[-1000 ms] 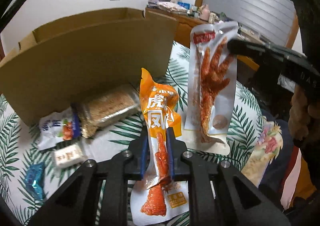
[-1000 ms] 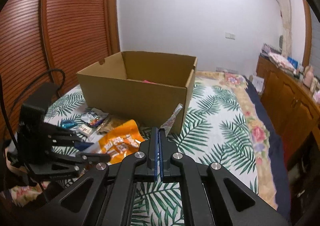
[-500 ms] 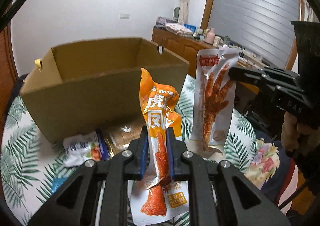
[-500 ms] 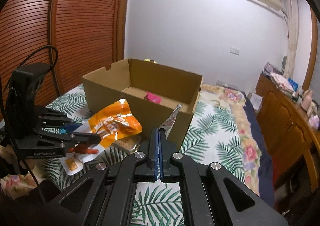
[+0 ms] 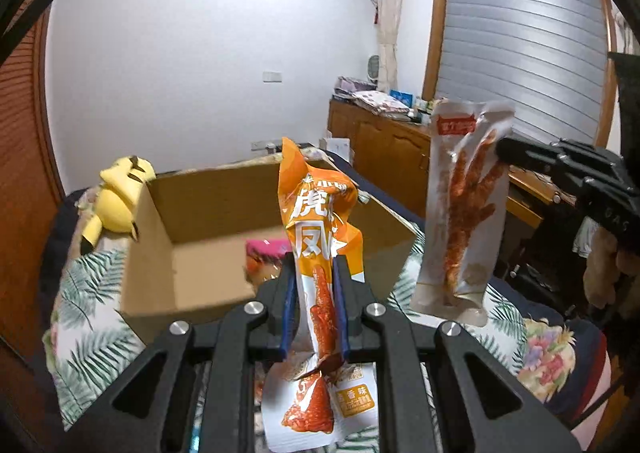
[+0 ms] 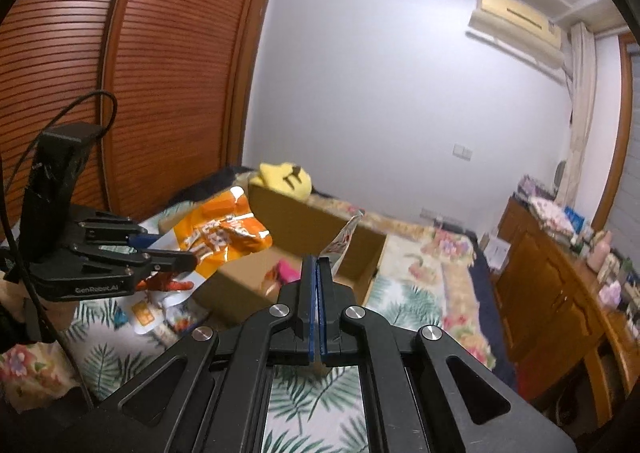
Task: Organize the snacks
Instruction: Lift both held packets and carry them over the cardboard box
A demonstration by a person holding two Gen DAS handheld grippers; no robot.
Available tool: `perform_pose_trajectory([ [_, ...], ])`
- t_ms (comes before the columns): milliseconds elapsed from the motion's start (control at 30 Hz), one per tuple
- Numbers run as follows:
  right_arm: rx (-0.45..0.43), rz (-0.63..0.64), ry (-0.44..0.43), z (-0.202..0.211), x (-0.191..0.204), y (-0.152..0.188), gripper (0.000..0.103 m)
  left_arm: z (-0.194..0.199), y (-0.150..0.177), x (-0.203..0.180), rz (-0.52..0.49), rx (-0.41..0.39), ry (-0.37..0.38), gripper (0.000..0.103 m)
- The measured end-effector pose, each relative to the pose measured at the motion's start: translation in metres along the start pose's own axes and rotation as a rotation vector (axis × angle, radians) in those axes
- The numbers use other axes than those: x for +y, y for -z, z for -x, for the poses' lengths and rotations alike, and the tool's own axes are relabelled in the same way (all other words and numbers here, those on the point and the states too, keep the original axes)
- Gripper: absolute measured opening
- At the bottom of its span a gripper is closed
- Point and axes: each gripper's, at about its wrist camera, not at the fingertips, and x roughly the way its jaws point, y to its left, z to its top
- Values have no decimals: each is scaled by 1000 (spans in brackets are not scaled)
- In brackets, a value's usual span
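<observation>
A bed [image 6: 404, 293] with a palm-leaf and floral cover fills the lower part of both wrist views. On it stands an open cardboard box [image 5: 208, 253] [image 6: 316, 225], flaps up, with a pink packet [image 5: 266, 247] [image 6: 289, 268] lying on its floor. A yellow plush toy [image 5: 118, 199] [image 6: 286, 179] rests just behind the box's far corner.

The left gripper [image 5: 314, 293] [image 6: 176, 259] is clenched on an orange chicken-foot snack packet [image 5: 316, 233] [image 6: 224, 231]. The packet is held upright in the air in front of the box, its crumpled top rising above the jaws and its white lower end hanging below them.

The right gripper [image 6: 316, 285] [image 5: 500, 145] has its blue pads pressed tight on the thin edge of a clear chicken-foot snack packet [image 5: 464, 205] [image 6: 342, 239]. From the left wrist view this packet hangs long and upright, to the right of the orange one and apart from it, with a red label at its top and the reddish foot showing through. It hangs in the air beside the box's near right corner.

More small snack packets [image 6: 180, 317] lie on the bed beneath the left gripper, blurred.
</observation>
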Motion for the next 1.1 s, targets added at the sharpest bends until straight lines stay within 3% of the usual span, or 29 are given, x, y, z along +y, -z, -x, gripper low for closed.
perform_pose_trajectory([
  [300, -18, 82, 28, -32, 8, -36, 0, -22, -29, 39, 31, -23, -70, 14],
  [533, -34, 73, 73, -56, 1, -50, 0, -44, -41, 64, 81, -32, -114, 14],
  [1100, 6, 49, 98, -114, 6, -32, 0, -86, -29, 89, 117, 16, -160, 15],
])
